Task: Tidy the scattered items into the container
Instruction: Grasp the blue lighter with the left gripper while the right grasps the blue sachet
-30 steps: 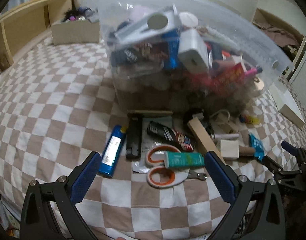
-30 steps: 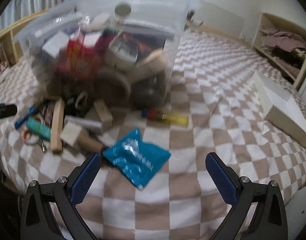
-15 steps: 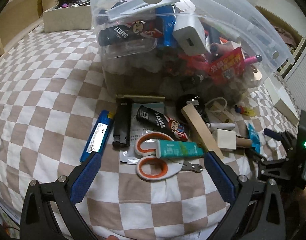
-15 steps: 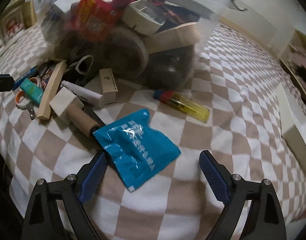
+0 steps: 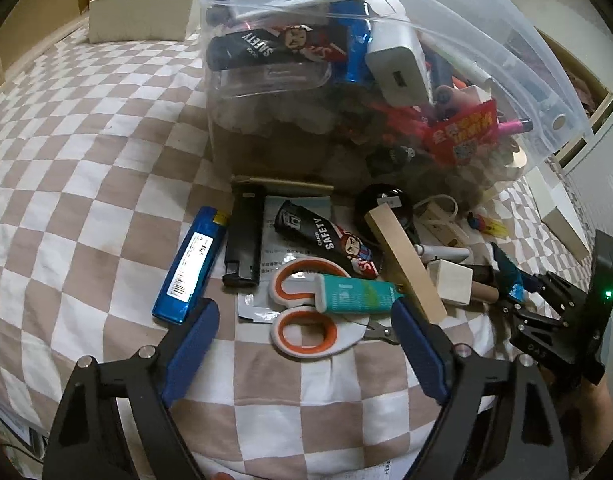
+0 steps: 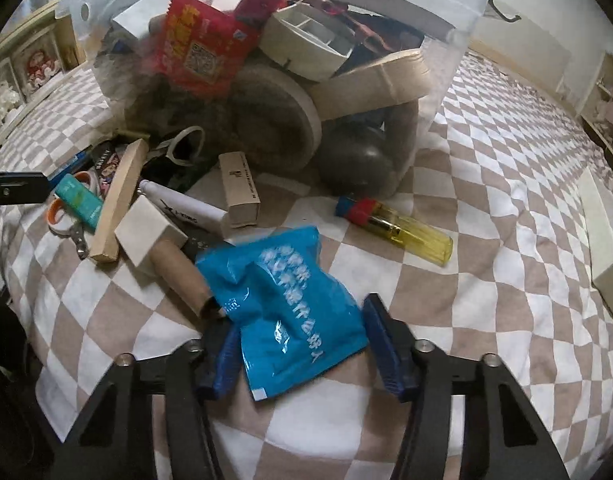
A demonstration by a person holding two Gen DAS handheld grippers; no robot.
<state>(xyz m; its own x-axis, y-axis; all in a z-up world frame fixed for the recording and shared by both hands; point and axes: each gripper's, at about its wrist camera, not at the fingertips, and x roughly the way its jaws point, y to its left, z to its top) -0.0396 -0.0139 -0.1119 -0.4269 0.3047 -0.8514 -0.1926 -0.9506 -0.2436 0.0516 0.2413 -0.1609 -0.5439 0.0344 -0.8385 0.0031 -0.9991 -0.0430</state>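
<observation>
A clear plastic bin [image 5: 506,60], crammed with odds and ends, stands on the checked bedspread. Before it lie a blue lighter [image 5: 190,268], a black lighter [image 5: 244,240], a black tube [image 5: 326,240], a wood strip [image 5: 406,264], orange-handled scissors [image 5: 302,332] and a teal tube [image 5: 354,294]. My left gripper [image 5: 306,336] straddles the scissors and teal tube; its jaws are closing, pads clear of both. My right gripper [image 6: 304,344] is closing on a blue packet [image 6: 282,304], which buckles between the pads. A yellow lighter [image 6: 406,228] lies beyond it.
A white block [image 6: 146,232], a cardboard roll [image 6: 182,276], a white marker [image 6: 182,208] and a small brown box [image 6: 240,188] crowd the packet's left. A long white box [image 6: 602,240] sits at the right. An open carton [image 5: 138,16] stands at the back left.
The right jaws have come in against the blue packet, which has crumpled upward. The left jaws have narrowed a little around the scissors. Both views have drawn nearer the items.
</observation>
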